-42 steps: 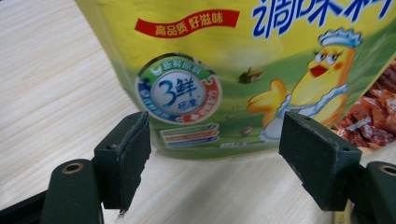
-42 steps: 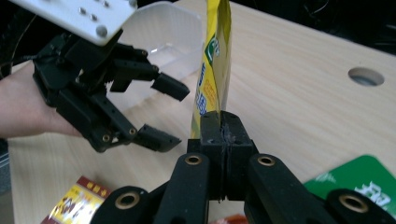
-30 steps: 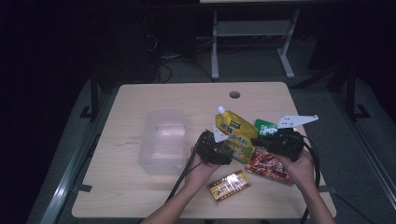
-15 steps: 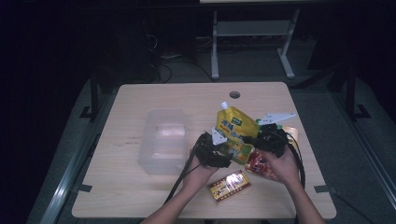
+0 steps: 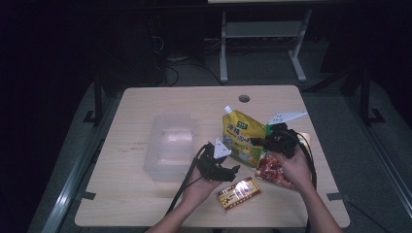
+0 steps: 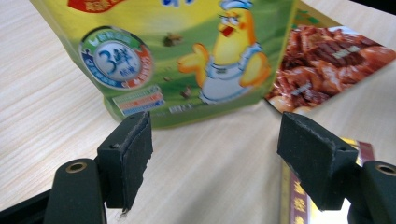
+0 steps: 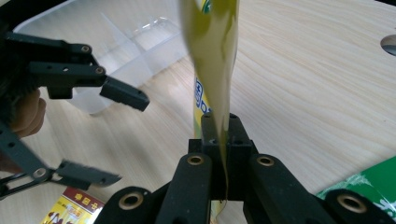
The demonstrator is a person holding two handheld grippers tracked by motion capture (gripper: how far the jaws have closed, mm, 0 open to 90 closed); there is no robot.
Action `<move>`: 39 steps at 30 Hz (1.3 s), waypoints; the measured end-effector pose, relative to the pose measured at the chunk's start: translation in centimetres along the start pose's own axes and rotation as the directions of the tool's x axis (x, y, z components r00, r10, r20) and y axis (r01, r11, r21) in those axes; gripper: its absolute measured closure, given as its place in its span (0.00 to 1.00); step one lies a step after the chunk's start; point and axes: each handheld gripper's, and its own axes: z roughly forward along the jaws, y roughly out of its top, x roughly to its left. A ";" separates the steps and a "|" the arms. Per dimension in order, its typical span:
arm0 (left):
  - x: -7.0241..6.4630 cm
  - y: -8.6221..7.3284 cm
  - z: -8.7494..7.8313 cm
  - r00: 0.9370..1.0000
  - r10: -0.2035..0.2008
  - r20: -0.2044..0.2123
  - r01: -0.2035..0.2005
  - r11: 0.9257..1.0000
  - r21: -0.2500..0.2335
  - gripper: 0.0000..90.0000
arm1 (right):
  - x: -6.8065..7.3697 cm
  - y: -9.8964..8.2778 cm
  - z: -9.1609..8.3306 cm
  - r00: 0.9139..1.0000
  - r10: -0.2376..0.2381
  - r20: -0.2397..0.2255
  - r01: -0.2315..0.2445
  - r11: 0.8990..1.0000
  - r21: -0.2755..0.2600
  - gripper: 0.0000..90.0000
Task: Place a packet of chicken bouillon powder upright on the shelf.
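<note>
Yellow pouch (image 5: 243, 137) in right tool (image 5: 260, 142)

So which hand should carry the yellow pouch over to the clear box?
Right, probably. The right tongs are shut on the yellow pouch's edge. The left tongs stand open, short of it. The clear box is beside it.
</note>
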 end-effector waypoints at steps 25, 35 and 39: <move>-2.1 -4.4 -4.8 0.991 0.092 0.093 -0.087 0.995 -0.056 0.28 | 2.9 6.2 -0.9 0.990 -0.114 -0.087 0.108 0.992 -0.064 0.99; -3.0 -5.7 -5.5 0.988 0.113 0.104 -0.108 0.993 -0.055 0.28 | 5.8 9.3 0.8 0.978 -0.154 -0.137 0.144 0.986 -0.086 0.99; -3.4 -6.0 -5.7 0.987 0.119 0.104 -0.113 0.992 -0.064 0.28 | 7.1 10.3 2.2 0.972 -0.170 -0.161 0.156 0.983 -0.093 0.99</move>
